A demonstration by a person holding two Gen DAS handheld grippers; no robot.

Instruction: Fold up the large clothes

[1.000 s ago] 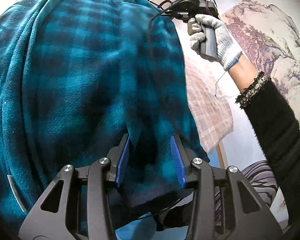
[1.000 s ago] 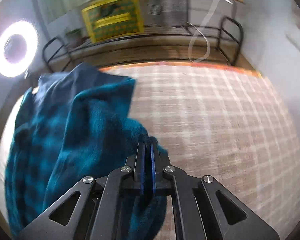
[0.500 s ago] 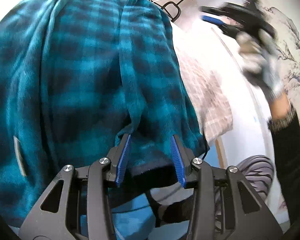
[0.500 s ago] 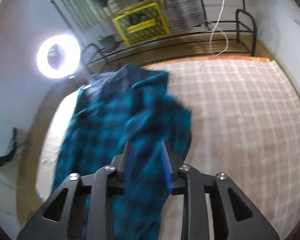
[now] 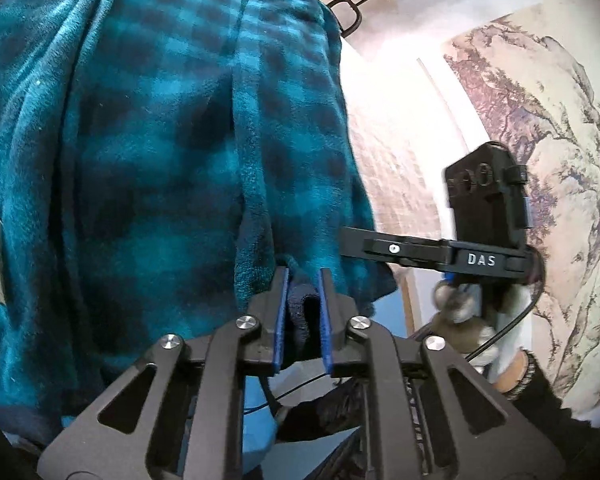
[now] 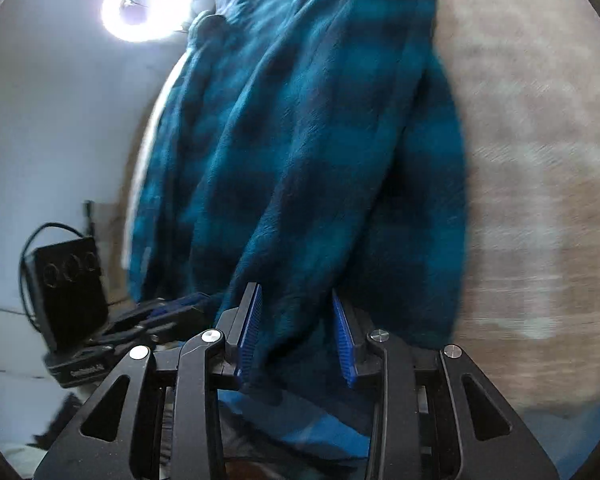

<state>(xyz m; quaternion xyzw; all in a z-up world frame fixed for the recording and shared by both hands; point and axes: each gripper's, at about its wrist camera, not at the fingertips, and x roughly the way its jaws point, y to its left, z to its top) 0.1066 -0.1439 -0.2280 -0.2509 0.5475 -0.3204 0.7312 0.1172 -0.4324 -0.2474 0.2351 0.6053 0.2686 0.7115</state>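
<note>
A large teal-and-dark plaid fleece garment [image 5: 148, 152] lies over a checked beige surface [image 5: 388, 168] and fills most of both views [image 6: 300, 152]. My left gripper [image 5: 303, 280] is shut on a dark hem fold of the garment. My right gripper [image 6: 296, 300] is open, its blue pads on either side of a hanging fold of the garment near the lower edge. In the left wrist view the right gripper's body [image 5: 440, 254] shows at the right, beside the garment's edge. In the right wrist view the left gripper [image 6: 148, 316] shows at the lower left.
A bright ring light [image 6: 146, 0] stands at the far left. A painted landscape wall hanging [image 5: 540, 160] is on the right. A dark metal rail [image 5: 346, 14] runs behind the surface. The checked surface [image 6: 540, 200] spreads to the right of the garment.
My left gripper closed on the garment's hem. My right gripper let go of the cloth, opened, and swung down beside the left gripper at the garment's near edge.
</note>
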